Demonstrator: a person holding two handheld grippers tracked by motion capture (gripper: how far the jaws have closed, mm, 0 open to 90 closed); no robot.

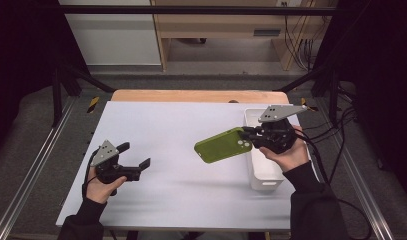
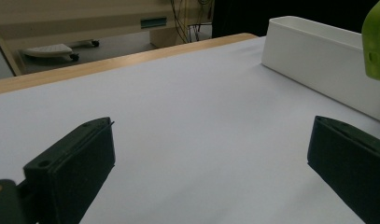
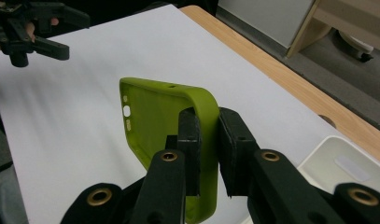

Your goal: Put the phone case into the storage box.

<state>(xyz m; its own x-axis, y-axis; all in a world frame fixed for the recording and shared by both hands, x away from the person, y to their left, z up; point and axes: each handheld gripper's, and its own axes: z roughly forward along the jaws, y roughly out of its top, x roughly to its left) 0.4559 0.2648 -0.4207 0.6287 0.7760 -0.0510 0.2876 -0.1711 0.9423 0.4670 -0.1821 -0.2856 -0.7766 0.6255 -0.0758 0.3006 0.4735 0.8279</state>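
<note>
High view | left gripper (image 1: pixel 136 156) hovering low over the table (image 1: pixel 161 130), jaws wide, empty | right gripper (image 1: pixel 247 134) pinching phone case (image 1: pixel 223 145) by its edge, holding it beside the bin (image 1: pixel 263 175) | step: carrying case | next, likely: set it down or hand over.

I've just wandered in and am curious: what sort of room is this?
Probably a lab recording station: a white-covered table, hand-held grippers, the right gripper clamping a green phone case, dark framing, cables.

Phone case (image 1: pixel 222 145) in right gripper (image 1: pixel 247 134), above table (image 1: pixel 181 180), just left of bin (image 1: pixel 265 175). Bin at table's right edge. Left gripper (image 1: pixel 137 156) near left edge, well apart.
</note>
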